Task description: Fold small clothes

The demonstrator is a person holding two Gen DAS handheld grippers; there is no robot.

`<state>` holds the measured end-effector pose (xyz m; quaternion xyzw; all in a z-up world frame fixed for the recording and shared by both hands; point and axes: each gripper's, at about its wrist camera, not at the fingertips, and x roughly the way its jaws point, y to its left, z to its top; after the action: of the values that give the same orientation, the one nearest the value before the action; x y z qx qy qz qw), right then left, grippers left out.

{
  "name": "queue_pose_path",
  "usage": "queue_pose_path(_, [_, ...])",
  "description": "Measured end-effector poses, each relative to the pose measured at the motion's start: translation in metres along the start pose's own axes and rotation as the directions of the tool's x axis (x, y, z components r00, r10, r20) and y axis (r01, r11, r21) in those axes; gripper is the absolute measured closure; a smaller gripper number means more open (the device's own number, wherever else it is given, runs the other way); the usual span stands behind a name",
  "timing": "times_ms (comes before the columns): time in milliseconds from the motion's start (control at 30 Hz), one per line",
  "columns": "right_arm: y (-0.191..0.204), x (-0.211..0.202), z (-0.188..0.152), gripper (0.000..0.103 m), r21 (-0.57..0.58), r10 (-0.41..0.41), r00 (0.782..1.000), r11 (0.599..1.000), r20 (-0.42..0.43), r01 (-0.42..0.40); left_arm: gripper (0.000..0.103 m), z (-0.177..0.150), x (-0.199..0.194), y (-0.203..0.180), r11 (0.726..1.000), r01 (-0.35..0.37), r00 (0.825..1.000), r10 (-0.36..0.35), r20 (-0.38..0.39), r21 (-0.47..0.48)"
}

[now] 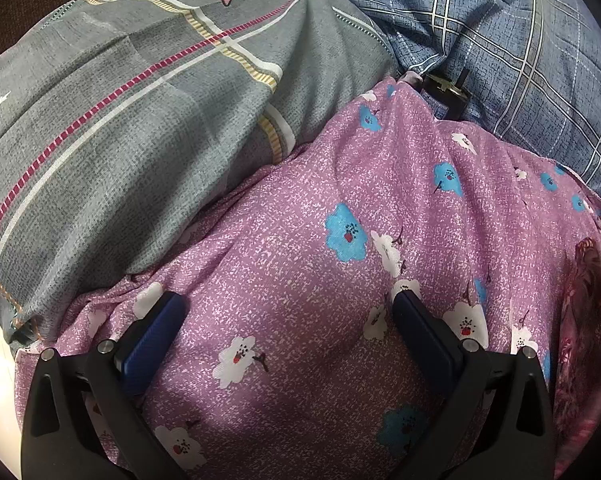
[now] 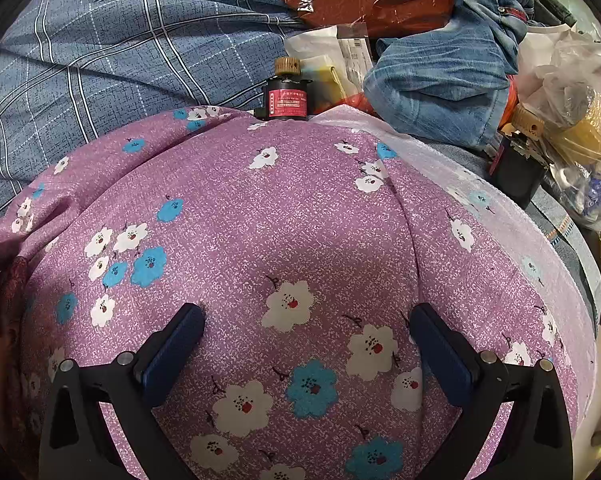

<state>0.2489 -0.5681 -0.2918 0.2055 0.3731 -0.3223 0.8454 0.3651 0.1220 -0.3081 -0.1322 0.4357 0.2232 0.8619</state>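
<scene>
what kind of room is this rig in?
Probably a bedroom, working on a bed: a grey plaid pillow and blue plaid bedding lie under the purple floral garment, with denim clothing heaped beside.

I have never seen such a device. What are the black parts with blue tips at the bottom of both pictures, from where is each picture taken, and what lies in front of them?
No robot is here: a person holds a two-finger tool in each hand, and each tool carries a wide-angle camera looking along its fingers. One picture comes from the left gripper, the other from the right gripper. The blue parts are the finger pads. Both grippers are open and hold nothing; they are over a purple flowered cloth, the garment to fold. Beside it lie a grey striped cloth and a blue checked cloth. Behind it stand a small black motor with a red label, crumpled jeans and plastic bags.
</scene>
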Motion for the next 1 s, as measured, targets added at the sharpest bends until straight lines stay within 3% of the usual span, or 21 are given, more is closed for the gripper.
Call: queue_pose_path(1000, [-0.0001,-0.0001,-0.0002,0.001,0.001,0.0,1.0,1.0,0.0,0.0,0.0,0.0004,0.0006,-0.0003,1.0,-0.001,1.0,0.001,-0.001,0.001])
